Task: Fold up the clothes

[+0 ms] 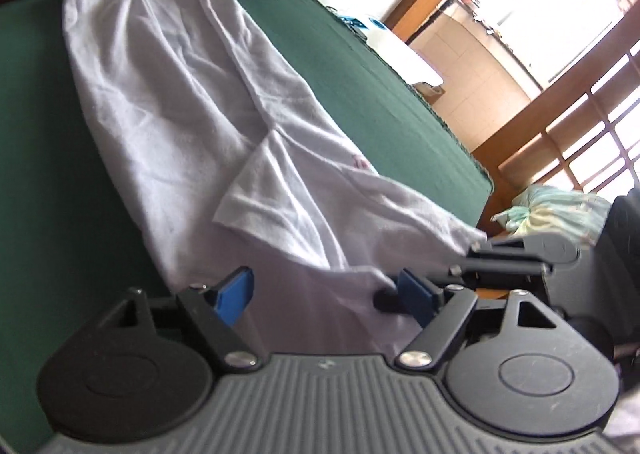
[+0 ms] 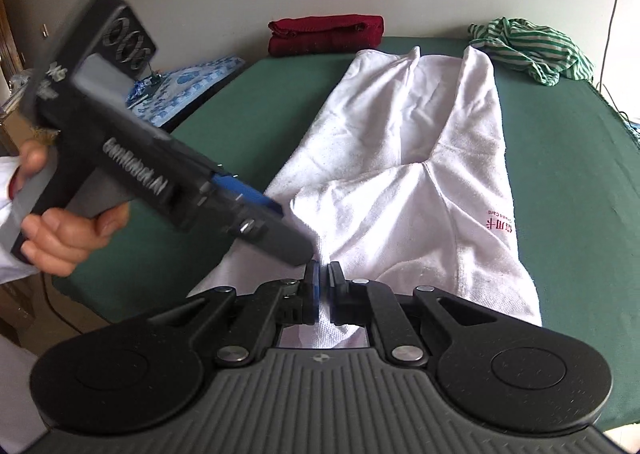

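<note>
A white cloth [image 1: 168,102] with a small red print lies lengthwise on the green table [image 1: 360,54], its sides folded in. In the right wrist view the cloth [image 2: 420,158] runs away from me. My left gripper [image 1: 324,294] is open, its blue pads wide apart over the near end of the cloth. My right gripper [image 2: 323,290] is shut on the near edge of the white cloth. The left gripper [image 2: 276,222] shows in the right wrist view, held by a hand, just left of my right fingertips. The right gripper [image 1: 480,244] shows in the left wrist view pinching the cloth's corner.
A green-striped garment [image 2: 528,50] lies bunched at the far right corner of the table. A folded dark red cloth [image 2: 326,34] lies at the far edge. A blue-patterned item [image 2: 188,86] lies off the table's left side. The table's right edge [image 1: 440,122] drops toward a window side.
</note>
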Available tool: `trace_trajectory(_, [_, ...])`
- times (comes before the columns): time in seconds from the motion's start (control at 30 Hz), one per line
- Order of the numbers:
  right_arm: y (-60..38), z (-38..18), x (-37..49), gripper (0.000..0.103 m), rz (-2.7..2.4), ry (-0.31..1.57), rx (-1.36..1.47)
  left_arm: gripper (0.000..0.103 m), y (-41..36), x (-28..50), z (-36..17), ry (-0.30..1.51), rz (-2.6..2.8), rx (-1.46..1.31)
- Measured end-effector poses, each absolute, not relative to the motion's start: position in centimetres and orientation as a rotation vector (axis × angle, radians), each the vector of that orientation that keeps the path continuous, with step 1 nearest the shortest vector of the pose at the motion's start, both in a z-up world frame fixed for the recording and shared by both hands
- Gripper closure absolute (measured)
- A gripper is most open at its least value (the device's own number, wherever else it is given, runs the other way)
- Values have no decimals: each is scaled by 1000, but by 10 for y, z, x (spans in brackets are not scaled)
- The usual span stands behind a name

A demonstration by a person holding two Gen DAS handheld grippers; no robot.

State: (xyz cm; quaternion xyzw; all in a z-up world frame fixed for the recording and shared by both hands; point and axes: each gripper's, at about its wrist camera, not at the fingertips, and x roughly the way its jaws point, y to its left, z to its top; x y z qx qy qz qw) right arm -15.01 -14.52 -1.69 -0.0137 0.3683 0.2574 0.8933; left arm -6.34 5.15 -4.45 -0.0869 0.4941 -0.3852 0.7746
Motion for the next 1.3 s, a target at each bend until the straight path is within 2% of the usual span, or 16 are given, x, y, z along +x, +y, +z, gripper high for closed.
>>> trace_trajectory(0.07, [-147, -16, -153, 98, 542, 752, -31, 14, 50, -53, -49, 1078, -816, -224])
trace_trajectory(0.2, [-148, -13, -157, 98, 565, 714, -25, 17, 46, -38, -61, 1119, -779, -284])
trace_trajectory(0.23, [-147, -12, -158, 98, 571, 703, -24, 26, 45, -35, -64, 1125, -766, -295])
trace_trajectory(0.27, [-145, -11, -159, 98, 577, 693, -24, 46, 43, -33, -65, 1122, -748, -298])
trace_trajectory(0.3, [-143, -12, -159, 98, 579, 690, -30, 59, 40, -31, -66, 1117, -729, -299])
trace_trajectory(0.33, [-140, -12, -159, 98, 581, 690, -36, 81, 38, -29, -65, 1102, -708, -288])
trace_trajectory(0.37, [-137, -13, -159, 98, 586, 696, -41, 94, 38, -28, -62, 1082, -690, -275])
trace_trajectory(0.4, [-134, -14, -160, 98, 591, 701, -46, 98, 38, -28, -58, 1059, -672, -257])
trace_trajectory(0.5, [-132, -12, -166, 93, 614, 714, -77, 101, 41, -31, -48, 1004, -628, -170])
trace_trajectory(0.63, [-173, 0, -184, 72, 476, 688, -100, 101, 47, -32, -49, 1000, -601, -93])
trace_trajectory(0.9, [-203, -11, -184, 70, 310, 734, -95, 101, 50, -33, -43, 1006, -617, -100])
trace_trajectory(0.97, [-209, -14, -183, 65, 275, 747, -91, 101, 51, -33, -40, 1003, -618, -102])
trace_trajectory(1.0, [-212, -16, -182, 65, 258, 753, -89, 101, 51, -33, -39, 1002, -618, -101])
trace_trajectory(1.03, [-215, -18, -182, 72, 241, 760, -87, 101, 50, -34, -40, 1002, -614, -91])
trace_trajectory(1.07, [-218, -20, -182, 100, 224, 766, -85, 101, 50, -34, -41, 1004, -611, -80])
trace_trajectory(1.3, [-226, -39, -181, 98, 218, 878, -141, 101, 43, -43, -50, 1015, -614, -9])
